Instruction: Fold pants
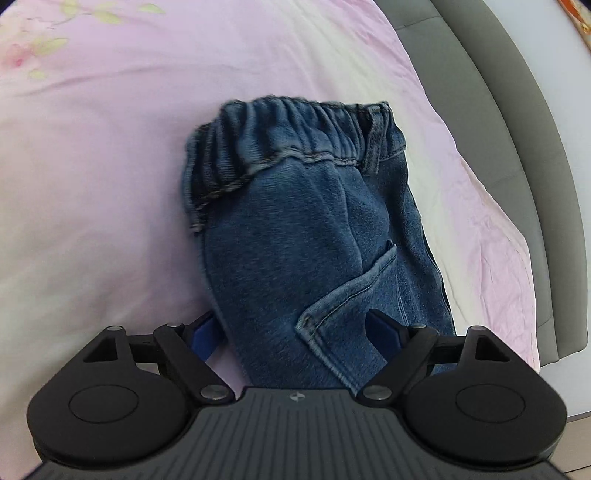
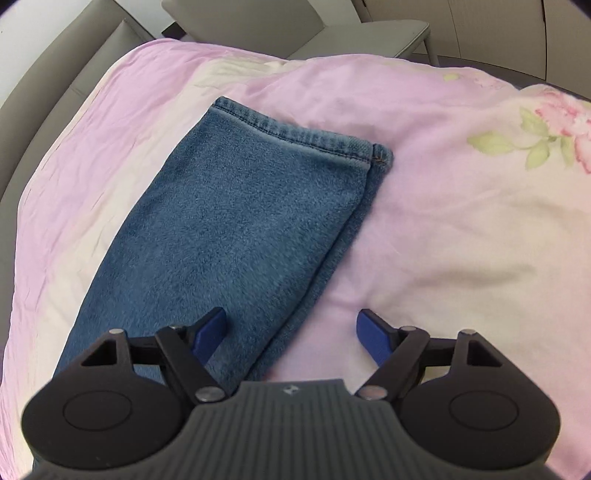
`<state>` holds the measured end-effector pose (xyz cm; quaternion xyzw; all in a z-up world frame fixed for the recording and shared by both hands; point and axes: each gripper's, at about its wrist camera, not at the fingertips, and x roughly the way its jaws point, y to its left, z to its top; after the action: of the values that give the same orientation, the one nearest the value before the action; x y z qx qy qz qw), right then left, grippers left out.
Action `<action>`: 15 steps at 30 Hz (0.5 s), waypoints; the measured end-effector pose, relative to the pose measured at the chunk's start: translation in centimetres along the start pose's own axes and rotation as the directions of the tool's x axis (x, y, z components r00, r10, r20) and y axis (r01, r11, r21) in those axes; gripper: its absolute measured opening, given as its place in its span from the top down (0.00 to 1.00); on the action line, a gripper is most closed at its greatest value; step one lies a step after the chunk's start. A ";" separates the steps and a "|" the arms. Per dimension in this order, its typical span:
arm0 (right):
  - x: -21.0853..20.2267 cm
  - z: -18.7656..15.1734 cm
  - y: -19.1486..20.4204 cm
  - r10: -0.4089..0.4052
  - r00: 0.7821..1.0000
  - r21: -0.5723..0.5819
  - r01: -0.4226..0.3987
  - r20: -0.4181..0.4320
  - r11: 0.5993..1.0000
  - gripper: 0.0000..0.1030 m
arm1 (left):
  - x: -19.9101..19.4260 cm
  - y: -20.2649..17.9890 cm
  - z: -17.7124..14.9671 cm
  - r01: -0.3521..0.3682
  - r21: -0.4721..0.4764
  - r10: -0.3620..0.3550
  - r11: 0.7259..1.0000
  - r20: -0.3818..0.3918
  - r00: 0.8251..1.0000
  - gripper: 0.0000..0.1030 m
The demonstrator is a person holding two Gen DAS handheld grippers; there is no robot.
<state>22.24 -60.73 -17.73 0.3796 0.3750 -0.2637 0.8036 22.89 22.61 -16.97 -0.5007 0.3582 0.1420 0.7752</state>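
Blue denim pants (image 1: 306, 229) lie flat on pink floral bedsheet (image 1: 110, 166). Left gripper (image 1: 295, 328) wide open, straddling seat fabric, pads off it. Right gripper (image 2: 291, 332) wide open over leg's edge (image 2: 236, 221), holding nothing.

- Landmark: pink bedsheet (image 1: 110, 155), covers nearly all of both views. Wrinkled; pale cream patches in places.
- Floral print on bedsheet: pink blossoms with green leaves (image 2: 554, 129), toward its right side in right wrist view; fainter print at top left in left wrist view.
- Grey padded bed frame (image 1: 517, 155) runs along the bedsheet's right edge in left wrist view, curved by the lens.
- Beyond the frame: pale wall or floor, cannot tell which.
- Grey upholstered seat (image 2: 332, 33) behind the bedsheet's far edge in right wrist view, thin metal leg visible.
- Lighting soft, even, daylight-like.
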 end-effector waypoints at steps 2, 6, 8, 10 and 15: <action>0.7 -0.1 0.8 0.004 1.000 -0.030 -0.004 0.015 1.000 0.27 | 0.6 -0.6 0.0 -0.004 0.006 0.004 1.000 0.009 1.000 0.03; 1.2 -0.1 2.4 -0.014 0.999 -0.059 0.016 0.035 0.998 0.45 | 1.0 -1.9 -0.4 -0.065 0.053 0.063 0.996 0.043 0.997 0.18; 1.0 0.1 2.7 -0.043 0.997 -0.067 0.047 0.062 0.997 0.67 | 0.6 -2.1 -0.6 -0.076 0.065 0.072 0.995 0.061 0.995 0.29; 0.4 0.5 3.3 -0.060 0.994 -0.094 0.068 0.087 0.993 0.85 | 0.0 -2.2 -0.3 -0.077 0.074 0.072 0.994 0.062 0.995 0.41; -2.6 1.2 5.5 -0.048 0.988 -0.162 0.072 0.146 0.984 0.89 | -2.5 -4.5 0.0 -0.087 0.150 0.071 0.985 0.106 0.992 0.65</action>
<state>25.13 -58.26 -12.89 0.2799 0.3489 -0.2820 0.8488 23.70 20.87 -12.22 -0.4169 0.3482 0.1696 0.8223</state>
